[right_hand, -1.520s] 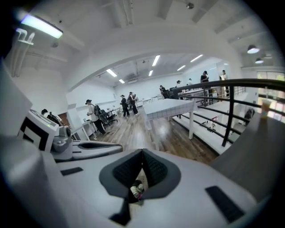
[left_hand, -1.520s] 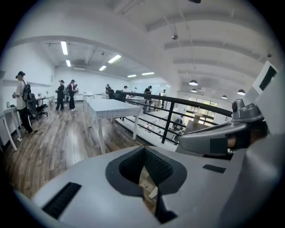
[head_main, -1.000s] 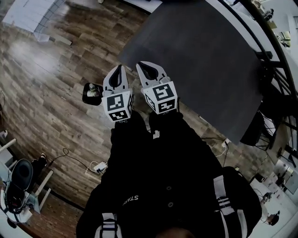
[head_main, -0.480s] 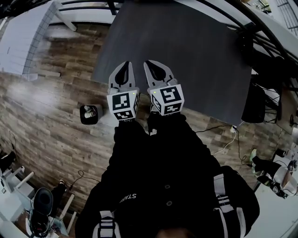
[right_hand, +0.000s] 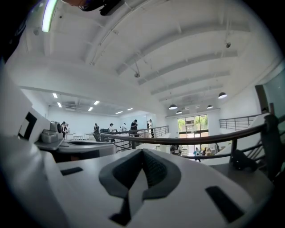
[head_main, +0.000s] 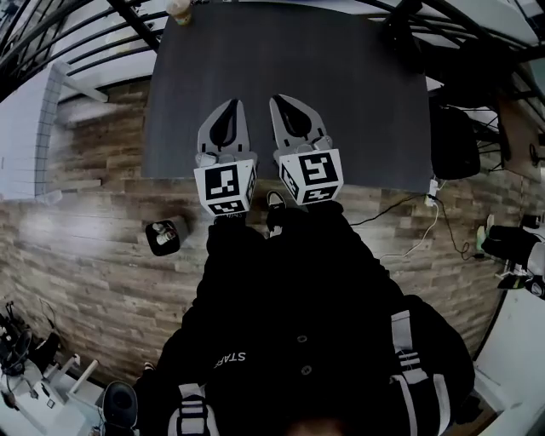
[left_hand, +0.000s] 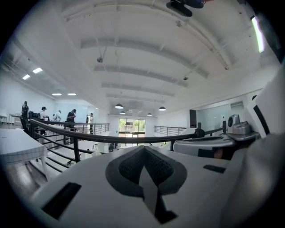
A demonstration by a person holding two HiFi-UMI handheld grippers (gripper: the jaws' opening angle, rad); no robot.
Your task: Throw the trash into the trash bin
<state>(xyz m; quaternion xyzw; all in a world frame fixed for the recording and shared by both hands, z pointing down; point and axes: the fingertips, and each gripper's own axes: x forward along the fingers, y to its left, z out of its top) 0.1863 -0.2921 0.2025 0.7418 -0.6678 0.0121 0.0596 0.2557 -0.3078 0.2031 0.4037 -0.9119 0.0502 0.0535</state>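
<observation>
In the head view my left gripper (head_main: 226, 106) and right gripper (head_main: 286, 100) are held side by side, level, over the near edge of a dark grey table (head_main: 358, 85). Both are shut with nothing between the pads, as the left gripper view (left_hand: 143, 149) and the right gripper view (right_hand: 142, 152) show. A small black trash bin (head_main: 163, 237) with pale scraps inside stands on the wooden floor, down and left of the left gripper. A small pale object (head_main: 179, 9) sits at the table's far left corner; I cannot tell what it is.
A black railing (left_hand: 89, 137) runs beyond the table, with an open hall and distant people behind it. A black chair (head_main: 456, 140) stands at the table's right end. Cables (head_main: 421, 238) lie on the floor at the right. White furniture (head_main: 25, 128) stands to the left.
The view has swung so the table now lies straight ahead. Both shut grippers have come from over the floor to over the table's near edge. The bin has slid down-left in the picture.
</observation>
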